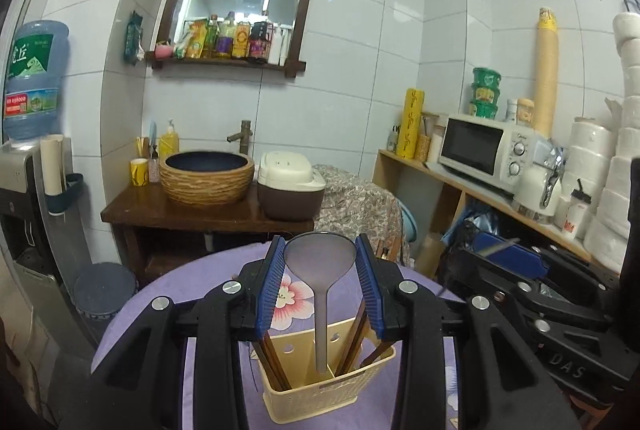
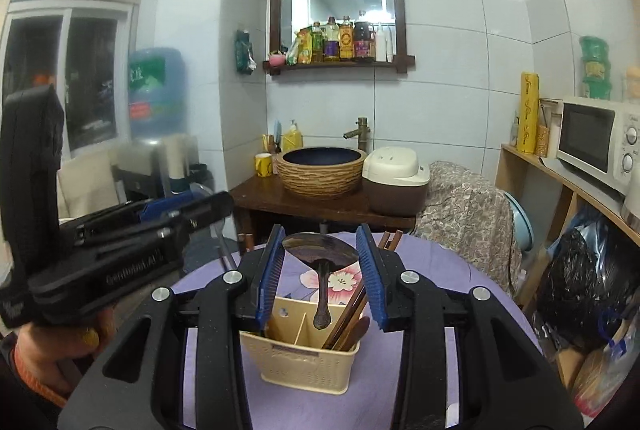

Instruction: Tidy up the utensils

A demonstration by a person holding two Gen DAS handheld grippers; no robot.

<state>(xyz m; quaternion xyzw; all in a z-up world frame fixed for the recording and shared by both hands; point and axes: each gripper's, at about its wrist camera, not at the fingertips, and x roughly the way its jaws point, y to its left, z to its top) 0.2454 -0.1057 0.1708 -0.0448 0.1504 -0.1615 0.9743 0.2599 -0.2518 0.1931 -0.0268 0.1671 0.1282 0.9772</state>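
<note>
Left gripper (image 1: 320, 239) clamps the grey spoon (image 1: 320, 294), your right gripper (image 2: 321, 229) the dark spoon (image 2: 322, 286), both by the bowl (handles hanging), basket (image 1: 320, 404) just below.

**Readable lettering in the frames**

The letters "DAS" stand embossed on the black body of the right gripper (image 1: 496, 252), at about four o'clock in the left wrist view. Large white Chinese characters mark the green label of the water jug (image 1: 34, 78) at nine o'clock, too warped to read surely. The raised lettering on the left gripper (image 2: 176, 208), at eight o'clock, is blurred.
</note>
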